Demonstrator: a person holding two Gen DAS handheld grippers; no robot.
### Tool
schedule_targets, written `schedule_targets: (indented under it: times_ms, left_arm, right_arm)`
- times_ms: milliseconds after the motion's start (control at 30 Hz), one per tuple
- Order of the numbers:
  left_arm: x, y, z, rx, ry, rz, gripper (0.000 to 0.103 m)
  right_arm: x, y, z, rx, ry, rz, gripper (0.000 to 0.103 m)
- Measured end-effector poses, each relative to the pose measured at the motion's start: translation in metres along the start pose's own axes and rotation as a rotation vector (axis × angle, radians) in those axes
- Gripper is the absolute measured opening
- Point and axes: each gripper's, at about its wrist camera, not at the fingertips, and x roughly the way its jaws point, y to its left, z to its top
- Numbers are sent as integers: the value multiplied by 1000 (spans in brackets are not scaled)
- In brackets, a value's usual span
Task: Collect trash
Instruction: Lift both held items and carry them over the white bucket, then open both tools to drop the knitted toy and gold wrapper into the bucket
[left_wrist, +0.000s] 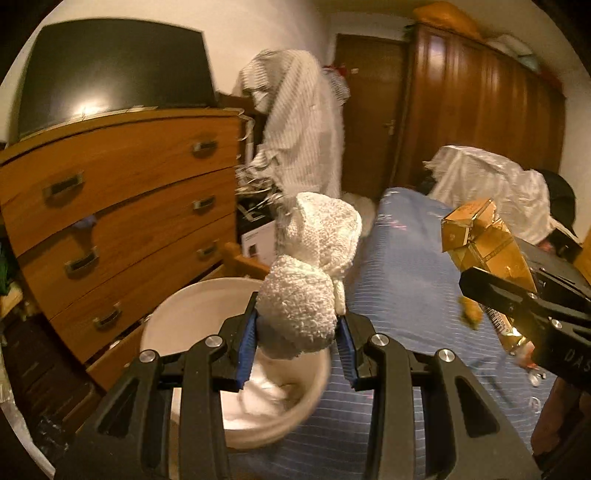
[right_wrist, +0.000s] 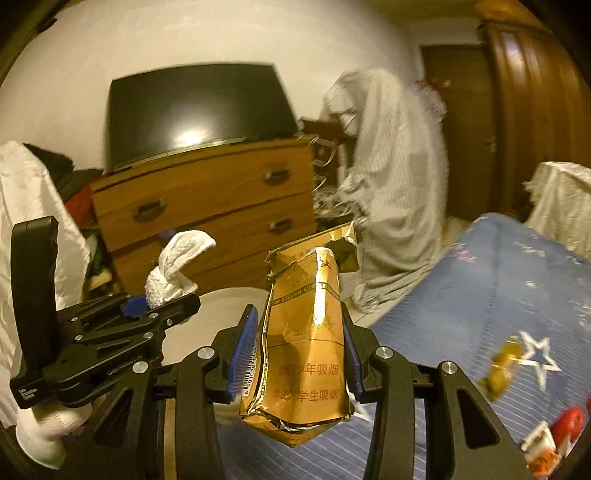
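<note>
My left gripper (left_wrist: 297, 332) is shut on a crumpled white paper towel (left_wrist: 306, 291) and holds it above a white bin (left_wrist: 173, 310) beside the bed. The towel (right_wrist: 173, 273) and the left gripper (right_wrist: 159, 306) also show at the left of the right wrist view. My right gripper (right_wrist: 299, 332) is shut on a crushed gold cigarette pack (right_wrist: 306, 332), held above the bin's rim (right_wrist: 225, 299). In the left wrist view the pack (left_wrist: 484, 240) and the right gripper (left_wrist: 517, 306) are at the right, over the bed.
A blue striped bedsheet (left_wrist: 406, 288) covers the bed, with a small yellow wrapper (right_wrist: 502, 362) and red and orange scraps (right_wrist: 554, 432) on it. A wooden dresser (left_wrist: 122, 206) with a dark screen (left_wrist: 110, 74) stands left. Draped white cloth (left_wrist: 306, 122) and a wardrobe (left_wrist: 480, 110) stand behind.
</note>
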Motion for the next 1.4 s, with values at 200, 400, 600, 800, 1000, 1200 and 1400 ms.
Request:
schedule_targets:
  times_ms: [200, 400, 600, 800, 1000, 1200, 1400]
  left_arm:
    - [30, 39, 6, -33, 80, 49, 36]
    - [73, 74, 4, -49, 206, 93, 36]
    - [106, 95, -2, -66, 294, 101, 36]
    - [125, 108, -13, -77, 337, 108, 36]
    - [130, 114, -15, -81, 341, 111, 36]
    - [134, 117, -16, -85, 348, 111, 36]
    - [136, 118, -16, -83, 349, 112, 36]
  right_arm:
    - [84, 13, 17, 13, 179, 107, 44]
    - [166, 30, 19, -7, 373, 164, 44]
    - [212, 39, 12, -26, 477, 163, 44]
    - [235, 41, 6, -35, 512, 165, 44]
    - [239, 39, 1, -32, 519, 167, 44]
    - [241, 39, -1, -34, 515, 167, 44]
    - [241, 38, -1, -34, 517, 168, 44]
